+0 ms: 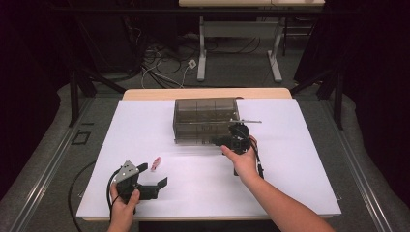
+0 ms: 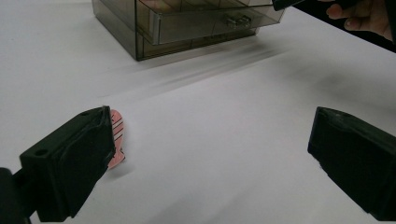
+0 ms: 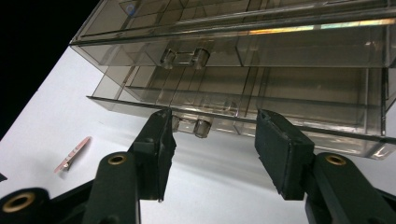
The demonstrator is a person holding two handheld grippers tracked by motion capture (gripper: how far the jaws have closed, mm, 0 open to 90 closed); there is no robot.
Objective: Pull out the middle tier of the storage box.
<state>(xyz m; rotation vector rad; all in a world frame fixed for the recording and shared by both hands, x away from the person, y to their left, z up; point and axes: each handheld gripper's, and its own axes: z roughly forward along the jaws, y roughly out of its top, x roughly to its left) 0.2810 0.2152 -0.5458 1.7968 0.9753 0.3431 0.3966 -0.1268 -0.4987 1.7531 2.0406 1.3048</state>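
A smoky see-through drawer box (image 1: pixel 205 121) stands at the middle of the white table. Its lower drawer (image 3: pixel 243 107) sticks out a little, and my right gripper (image 3: pixel 212 135) is open with one jaw on each side of that drawer's small handle (image 3: pixel 201 126), not touching it. In the high view the right gripper (image 1: pixel 218 141) sits at the box's front right. A small pink striped clip (image 1: pixel 155 163) lies flat on the table. My left gripper (image 1: pixel 153 175) is open wide just beside it; the clip (image 2: pixel 116 135) lies against the outer edge of one jaw, not between them.
The white sheet (image 1: pixel 290 183) covers the table top, with bare room at the front and right. The box (image 2: pixel 187 23) is far ahead in the left gripper view, with the person's right hand (image 2: pixel 364 16) beside it. Beyond the table are cables and another table's legs (image 1: pixel 201 58).
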